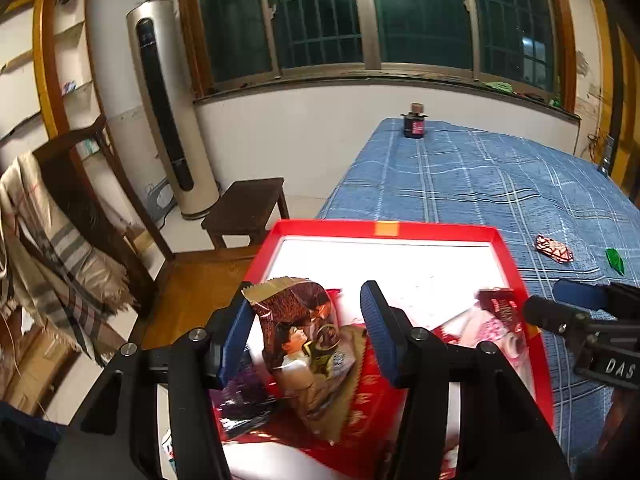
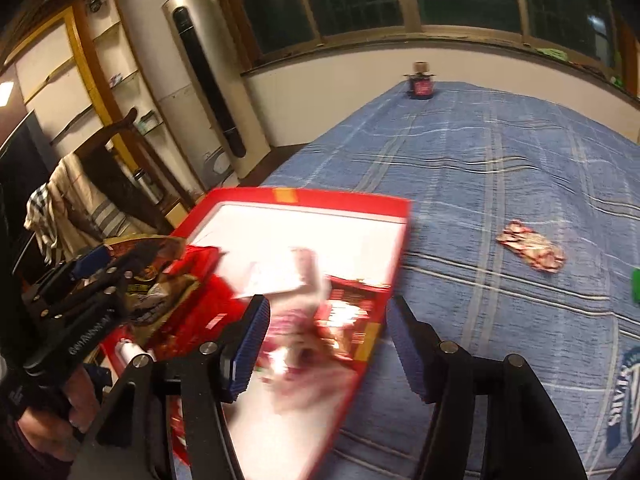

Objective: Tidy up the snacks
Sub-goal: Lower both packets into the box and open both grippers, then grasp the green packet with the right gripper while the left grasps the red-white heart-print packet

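Note:
A red box [image 1: 320, 227] with a white floor lies on the blue checked cloth [image 1: 480, 184] and holds several snack packets. A brown and gold packet [image 1: 296, 316] stands tilted between the jaws of my left gripper [image 1: 308, 332]. The left pad is at its edge and the right pad is clear of it, so the gripper is open. My right gripper [image 2: 328, 344] is open over the box's right side, above a blurred pink and red packet [image 2: 316, 332]. A red-white wrapped sweet [image 2: 532, 250] and a green one [image 1: 615, 261] lie loose on the cloth.
A dark jar [image 1: 414, 122] stands at the far end of the cloth. Left of the table are a wooden stool [image 1: 248, 204], a chair draped with a scarf [image 1: 60, 248] and a tall fan tower [image 1: 168, 112]. The box sits at the table's left edge.

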Demonstrator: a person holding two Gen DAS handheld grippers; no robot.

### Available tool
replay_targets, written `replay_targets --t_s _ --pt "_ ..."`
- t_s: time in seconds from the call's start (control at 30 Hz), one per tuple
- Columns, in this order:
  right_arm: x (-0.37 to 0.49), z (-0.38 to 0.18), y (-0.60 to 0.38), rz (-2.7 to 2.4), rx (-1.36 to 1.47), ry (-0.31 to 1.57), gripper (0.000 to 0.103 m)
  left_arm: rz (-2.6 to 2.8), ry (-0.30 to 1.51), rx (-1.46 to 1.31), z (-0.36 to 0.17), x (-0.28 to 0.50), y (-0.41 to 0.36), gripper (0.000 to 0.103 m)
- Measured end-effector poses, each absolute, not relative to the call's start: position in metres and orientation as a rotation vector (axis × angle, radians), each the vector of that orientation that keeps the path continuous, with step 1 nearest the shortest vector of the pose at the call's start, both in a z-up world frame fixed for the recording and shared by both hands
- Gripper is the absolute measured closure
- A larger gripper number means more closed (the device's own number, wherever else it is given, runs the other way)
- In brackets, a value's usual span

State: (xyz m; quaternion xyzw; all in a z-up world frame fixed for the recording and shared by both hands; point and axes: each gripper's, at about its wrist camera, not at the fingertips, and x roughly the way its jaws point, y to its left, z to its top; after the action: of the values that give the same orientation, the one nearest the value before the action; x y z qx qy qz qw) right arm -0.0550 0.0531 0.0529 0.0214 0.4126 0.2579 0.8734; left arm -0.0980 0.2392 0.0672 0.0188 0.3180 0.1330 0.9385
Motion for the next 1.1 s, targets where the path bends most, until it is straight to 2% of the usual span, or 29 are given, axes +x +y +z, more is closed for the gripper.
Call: replay_targets --t_s 0.17,0.23,0.47,0.53,0.57,0.77,1.1 --pt "-0.047 0.054 -0.002 0.438 0.049 0.842 0.040 0.217 0.636 0.090 0.075 -0.087 0.206 0.050" --pt "-0.040 0.055 -0.032 0.384 0.051 0.836 0.037 0.183 0.630 0.110 0.080 -0.081 0.190 0.045" --pt "-0.012 0.052 -0.137 0.215 0.037 0.831 0.035 0.032 0.652 0.149 0.096 -0.043 0.117 0.043" --pt "-0.002 0.046 -0.162 0.183 0.036 0.845 0.035 0.011 0.663 0.167 0.094 -0.029 0.096 0.032" --pt "0.002 0.043 -0.174 0.172 0.039 0.853 0.035 0.010 0.672 0.179 0.092 -0.021 0.086 0.031" --pt "0.016 0.025 -0.224 0.150 0.051 0.881 0.035 -0.005 0.795 0.177 0.066 0.024 0.042 0.031" --pt "0.032 0.013 -0.226 0.219 0.013 0.908 0.035 0.046 0.822 0.239 0.035 0.061 0.004 0.031"
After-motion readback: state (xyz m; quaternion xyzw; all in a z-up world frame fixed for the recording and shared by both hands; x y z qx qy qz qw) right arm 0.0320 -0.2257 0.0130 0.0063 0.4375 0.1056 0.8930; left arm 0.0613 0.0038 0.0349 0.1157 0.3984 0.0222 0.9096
